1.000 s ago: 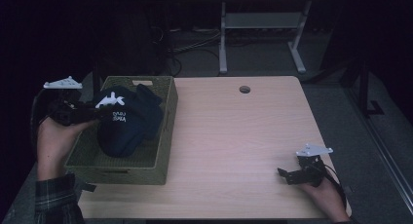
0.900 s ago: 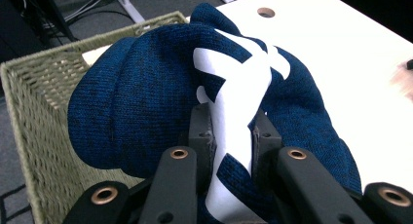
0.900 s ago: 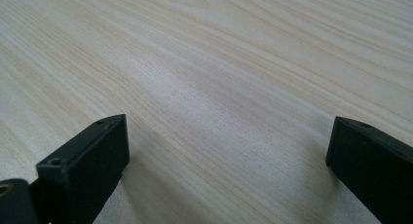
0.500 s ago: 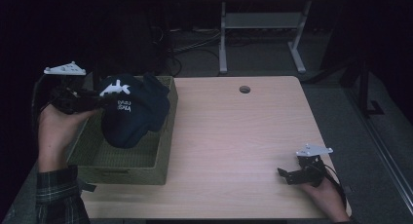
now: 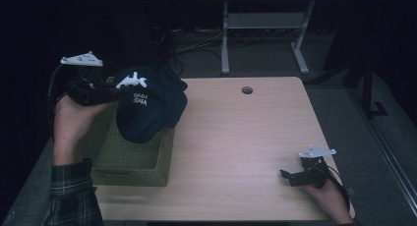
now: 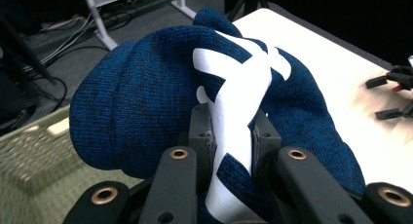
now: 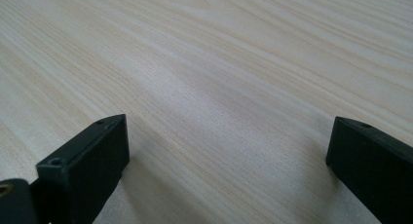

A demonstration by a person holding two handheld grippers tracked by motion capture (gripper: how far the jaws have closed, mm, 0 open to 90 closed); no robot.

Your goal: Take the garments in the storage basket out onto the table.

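A dark blue knitted hat with a white emblem hangs above the far end of the green woven basket. My left gripper is shut on the hat's emblem side and holds it up at the table's left. In the left gripper view the jaws pinch the hat right at the white emblem, with my left gripper buried in the knit. My right gripper rests at the table's near right corner, open, with only bare wood between its jaws.
The light wooden table has a small round cable hole near its far edge. A metal stand and cables sit on the dark floor behind. The right gripper lies far off in the left gripper view.
My left hand has lifted the hat up out of the basket and carried it slightly toward the far side. The right gripper has stayed put.
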